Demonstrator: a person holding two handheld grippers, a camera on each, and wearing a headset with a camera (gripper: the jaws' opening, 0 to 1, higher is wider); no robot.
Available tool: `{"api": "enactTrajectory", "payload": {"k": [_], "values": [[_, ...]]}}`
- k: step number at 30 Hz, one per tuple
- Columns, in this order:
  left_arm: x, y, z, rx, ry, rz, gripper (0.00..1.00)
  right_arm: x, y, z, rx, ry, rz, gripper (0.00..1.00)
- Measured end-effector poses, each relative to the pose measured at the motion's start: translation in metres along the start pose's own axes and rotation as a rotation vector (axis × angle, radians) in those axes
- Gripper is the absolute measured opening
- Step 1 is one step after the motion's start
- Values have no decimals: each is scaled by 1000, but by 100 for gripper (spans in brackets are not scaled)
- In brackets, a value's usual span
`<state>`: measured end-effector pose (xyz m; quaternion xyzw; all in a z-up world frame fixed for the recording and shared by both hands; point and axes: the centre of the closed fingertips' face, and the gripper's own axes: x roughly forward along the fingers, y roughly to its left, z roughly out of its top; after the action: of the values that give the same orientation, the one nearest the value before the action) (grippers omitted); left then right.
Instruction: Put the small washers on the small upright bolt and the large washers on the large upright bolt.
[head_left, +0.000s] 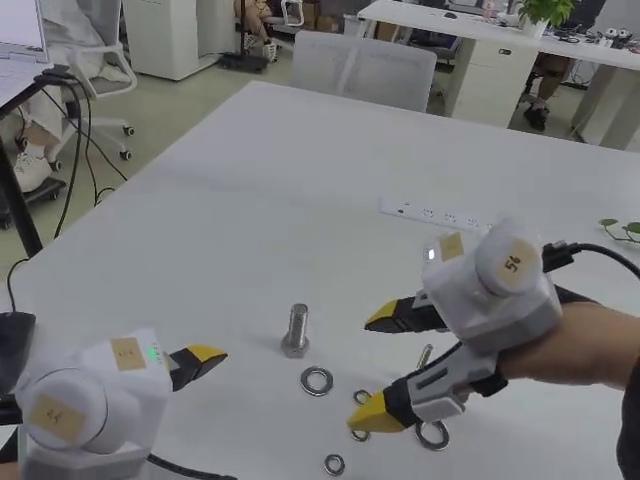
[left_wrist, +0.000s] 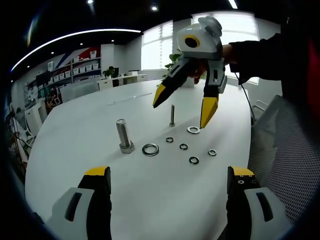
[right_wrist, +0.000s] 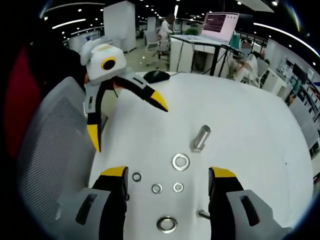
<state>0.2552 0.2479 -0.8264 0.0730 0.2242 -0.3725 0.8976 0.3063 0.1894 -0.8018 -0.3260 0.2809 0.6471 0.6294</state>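
Wide bare table (head_left: 260, 190) toward far and left edges, apart from a power strip (head_left: 440, 216) near the right edge. Crowded near the front edge: large bolt (head_left: 295, 331) and small bolt (left_wrist: 172, 116) upright, washers (head_left: 317, 381) scattered flat around them.

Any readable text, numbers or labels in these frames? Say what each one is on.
"54", as best it reads, tilted: on the numbered sticker on top of the right gripper.
Pale round sticker on the left gripper: mark too blurred to read.
Tan square tag on the right gripper: no text legible.
Laptop screen in the right gripper view: lines too small to read.
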Motion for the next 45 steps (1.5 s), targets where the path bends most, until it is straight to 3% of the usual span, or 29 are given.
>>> {"api": "enactTrajectory", "payload": {"k": [10, 25, 29, 45], "values": [[1, 1, 0, -10, -4, 7, 97, 15, -13, 6, -29, 53, 16, 64], [2, 1, -1, -22, -9, 10, 96, 45, -15, 0, -57, 163, 63, 55], [2, 0, -1, -24, -11, 10, 96, 52, -16, -5, -64, 206, 65, 50], [4, -2, -2, -36, -17, 8, 96, 65, -20, -21, -72, 297, 81, 37]]}}
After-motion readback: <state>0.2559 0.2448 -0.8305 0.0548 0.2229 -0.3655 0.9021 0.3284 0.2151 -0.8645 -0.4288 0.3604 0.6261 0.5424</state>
